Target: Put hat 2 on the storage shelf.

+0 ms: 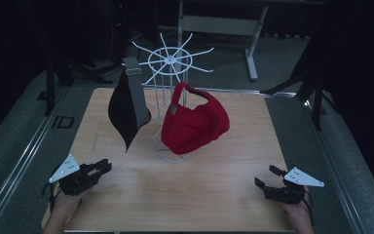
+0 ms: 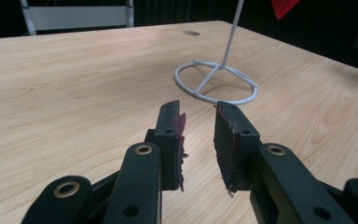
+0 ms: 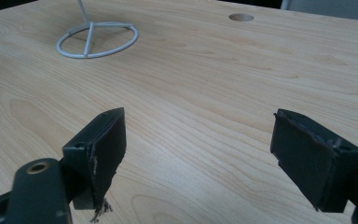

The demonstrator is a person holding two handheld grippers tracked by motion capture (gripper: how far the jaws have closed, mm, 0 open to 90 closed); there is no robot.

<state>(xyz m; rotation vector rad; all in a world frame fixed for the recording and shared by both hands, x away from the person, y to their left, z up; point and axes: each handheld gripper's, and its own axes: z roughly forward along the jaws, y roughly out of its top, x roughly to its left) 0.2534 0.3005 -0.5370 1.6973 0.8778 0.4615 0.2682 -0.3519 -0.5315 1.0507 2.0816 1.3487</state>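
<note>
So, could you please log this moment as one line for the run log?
left gripper: open, empty | right gripper: open wide, empty | red bag, black bag: hanging on white rack | table

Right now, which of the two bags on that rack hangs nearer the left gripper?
The black bag with the grey strap; it hangs on the rack's left side, while the red bag hangs farther right.

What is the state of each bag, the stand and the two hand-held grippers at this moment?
Red fabric handbag: hanging from the stand by its handle.
Black bag with grey strap: hanging by the strap.
White wire stand: upright on the wooden table.
Left hand-held gripper: jaws slightly open, holding nothing.
Right hand-held gripper: jaws wide open, holding nothing.
</note>
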